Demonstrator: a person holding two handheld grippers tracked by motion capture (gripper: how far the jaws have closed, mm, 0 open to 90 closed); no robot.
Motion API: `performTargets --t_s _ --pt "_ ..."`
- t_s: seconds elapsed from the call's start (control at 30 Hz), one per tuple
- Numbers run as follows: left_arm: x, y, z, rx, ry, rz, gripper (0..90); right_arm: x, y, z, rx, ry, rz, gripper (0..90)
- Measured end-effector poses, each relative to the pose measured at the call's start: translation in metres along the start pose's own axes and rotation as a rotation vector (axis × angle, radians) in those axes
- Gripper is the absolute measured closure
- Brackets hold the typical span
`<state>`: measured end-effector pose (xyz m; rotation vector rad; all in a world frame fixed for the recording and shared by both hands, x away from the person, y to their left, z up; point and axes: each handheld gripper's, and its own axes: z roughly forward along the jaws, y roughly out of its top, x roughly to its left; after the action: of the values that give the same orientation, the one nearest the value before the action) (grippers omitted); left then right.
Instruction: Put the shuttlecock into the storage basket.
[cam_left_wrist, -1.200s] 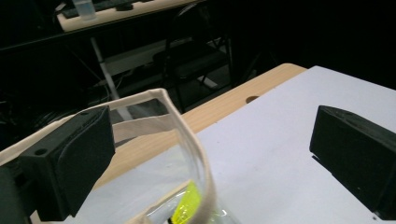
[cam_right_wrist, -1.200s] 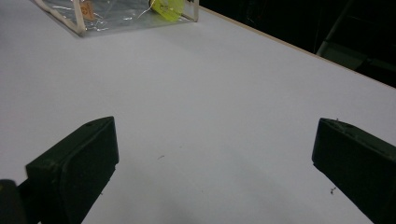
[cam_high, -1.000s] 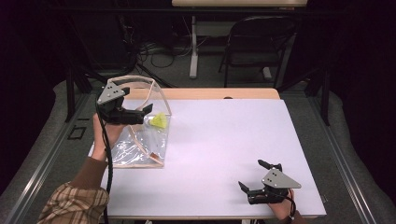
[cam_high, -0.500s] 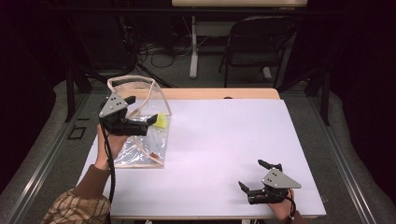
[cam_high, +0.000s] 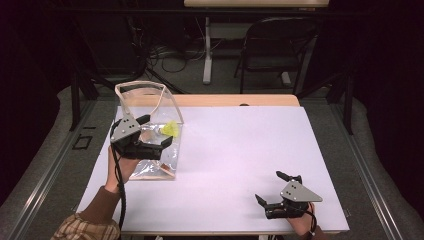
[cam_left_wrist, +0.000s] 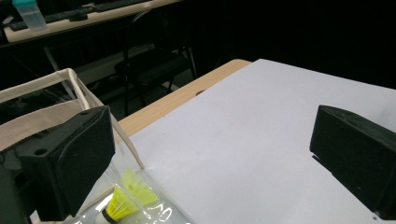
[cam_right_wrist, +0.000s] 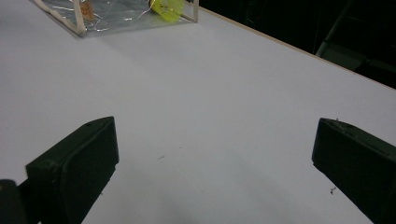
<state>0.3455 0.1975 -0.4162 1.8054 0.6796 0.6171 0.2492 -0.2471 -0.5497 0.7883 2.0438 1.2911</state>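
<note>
A clear plastic bag (cam_high: 152, 162) with beige trim lies at the table's left, its handle loop (cam_high: 142, 86) arching up at the far end. A yellow shuttlecock (cam_high: 171, 129) rests inside it near the mouth. My left gripper (cam_high: 157, 131) hovers over the bag, open and empty, with the shuttlecock just beyond its fingers. In the left gripper view the shuttlecock (cam_left_wrist: 122, 199) lies low between the wide jaws of the left gripper (cam_left_wrist: 210, 154), beside the beige trim (cam_left_wrist: 70, 77). My right gripper (cam_high: 270, 187) rests open at the near right, and in its own view the right gripper (cam_right_wrist: 215, 158) is apart from the bag (cam_right_wrist: 107, 14) and shuttlecock (cam_right_wrist: 168, 7).
The white tabletop (cam_high: 240, 150) stretches between the two grippers, with a wooden strip (cam_high: 235, 100) along its far edge. A black folding chair (cam_high: 270, 50) and cables stand on the floor beyond the table.
My left gripper has drawn back toward the person and lower over the bag. The shuttlecock, the bag and the right gripper have stayed in place.
</note>
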Motion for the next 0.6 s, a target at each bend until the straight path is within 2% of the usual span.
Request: performTargets --t_s 0.6 --pt "-0.014 -0.030 0.002 0.022 -0.036 -0.004 0.0 0.000 0.000 0.000 -0.002 -0.001 -0.002 0.1"
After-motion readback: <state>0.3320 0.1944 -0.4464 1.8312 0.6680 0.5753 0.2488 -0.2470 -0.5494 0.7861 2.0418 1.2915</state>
